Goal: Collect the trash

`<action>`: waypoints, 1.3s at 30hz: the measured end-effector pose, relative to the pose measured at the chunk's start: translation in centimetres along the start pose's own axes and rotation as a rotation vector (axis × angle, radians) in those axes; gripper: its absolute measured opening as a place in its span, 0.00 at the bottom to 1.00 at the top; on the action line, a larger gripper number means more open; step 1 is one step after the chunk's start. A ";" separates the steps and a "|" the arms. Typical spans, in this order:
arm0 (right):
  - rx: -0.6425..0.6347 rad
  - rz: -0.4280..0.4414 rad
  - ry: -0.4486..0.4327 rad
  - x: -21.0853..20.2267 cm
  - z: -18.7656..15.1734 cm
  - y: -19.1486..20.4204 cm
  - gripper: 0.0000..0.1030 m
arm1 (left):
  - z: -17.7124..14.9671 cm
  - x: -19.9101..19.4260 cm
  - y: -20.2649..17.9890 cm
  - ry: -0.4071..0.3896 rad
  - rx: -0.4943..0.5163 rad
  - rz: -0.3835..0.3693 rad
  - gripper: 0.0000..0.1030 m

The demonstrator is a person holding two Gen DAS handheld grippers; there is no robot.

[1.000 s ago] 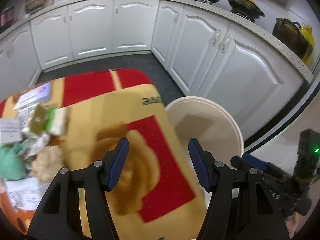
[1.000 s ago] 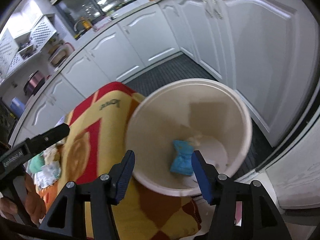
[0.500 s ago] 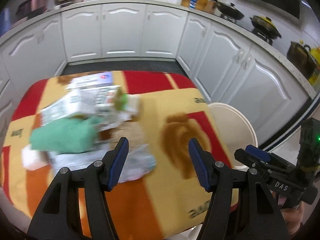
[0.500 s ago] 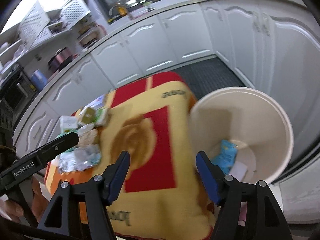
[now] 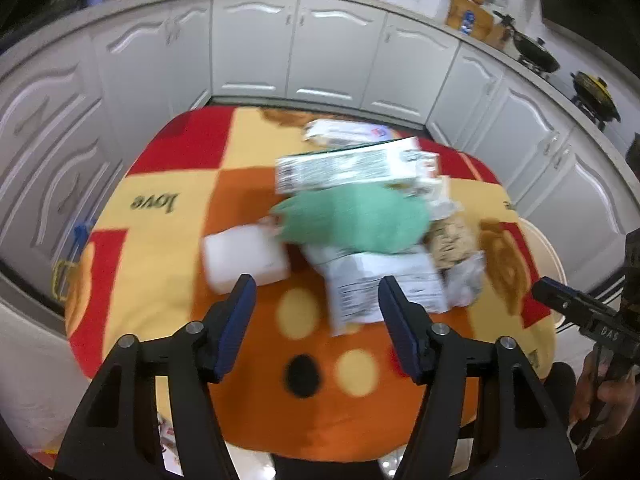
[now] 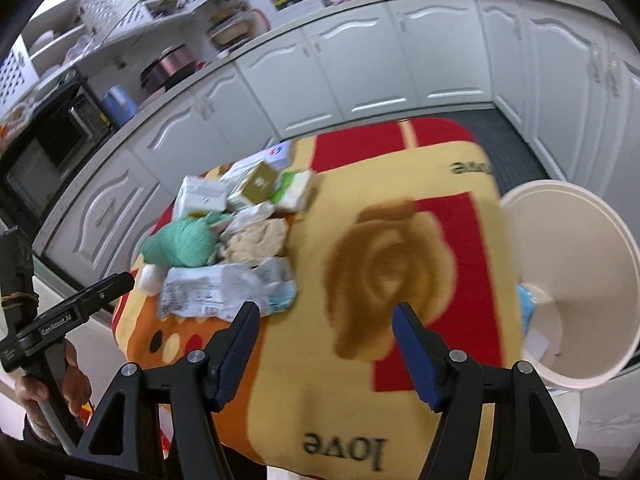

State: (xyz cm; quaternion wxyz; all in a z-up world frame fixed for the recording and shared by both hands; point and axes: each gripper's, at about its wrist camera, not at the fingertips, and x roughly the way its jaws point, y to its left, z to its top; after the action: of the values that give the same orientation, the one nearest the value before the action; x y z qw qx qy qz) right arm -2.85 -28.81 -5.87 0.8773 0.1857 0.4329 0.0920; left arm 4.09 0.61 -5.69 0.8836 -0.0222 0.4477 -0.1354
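A pile of trash lies on a table with a red, yellow and orange cloth (image 5: 172,184). It holds a green crumpled wad (image 5: 352,216) (image 6: 180,242), a white printed wrapper (image 5: 380,288) (image 6: 208,292), a white block (image 5: 244,258), a long carton (image 5: 348,168) and a beige crumpled wad (image 6: 256,240). My left gripper (image 5: 314,304) is open and empty, just in front of the pile. My right gripper (image 6: 326,330) is open and empty over the cloth, right of the pile. A cream waste bin (image 6: 576,264) stands at the table's right edge with a blue wrapper (image 6: 526,308) inside.
White kitchen cabinets (image 5: 256,48) run around the table. Pans sit on the counter at the far right (image 5: 536,56). A microwave (image 6: 44,140) stands on the left counter. The right gripper's handle shows in the left wrist view (image 5: 588,320).
Both grippers swung left, away from the bin toward the trash pile. The left gripper now faces the pile; the bin has slid to the right edge of the right wrist view.
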 end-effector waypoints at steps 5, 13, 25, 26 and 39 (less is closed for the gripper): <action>-0.034 0.025 0.029 2.5 0.8 2.3 0.64 | -0.4 0.7 2.8 0.004 -0.042 0.013 0.65; -0.053 0.040 0.046 4.6 2.7 4.3 0.64 | 0.3 3.2 5.1 0.024 -0.058 0.013 0.68; -0.072 0.014 0.101 7.7 4.2 5.1 0.64 | 2.1 6.1 4.0 0.042 -0.023 -0.009 0.69; -0.072 0.018 0.108 8.2 4.4 5.1 0.64 | 2.3 6.3 4.2 0.041 -0.029 -0.012 0.69; -0.089 0.047 0.096 8.8 4.7 5.3 0.32 | 1.5 4.8 5.3 0.002 -0.015 0.020 0.42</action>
State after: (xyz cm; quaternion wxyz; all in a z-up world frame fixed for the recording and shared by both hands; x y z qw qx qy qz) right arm 6.23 -22.27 -7.46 0.8606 0.1519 0.4654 0.1405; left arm 9.10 4.33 -9.38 0.8843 -0.0240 0.4497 -0.1232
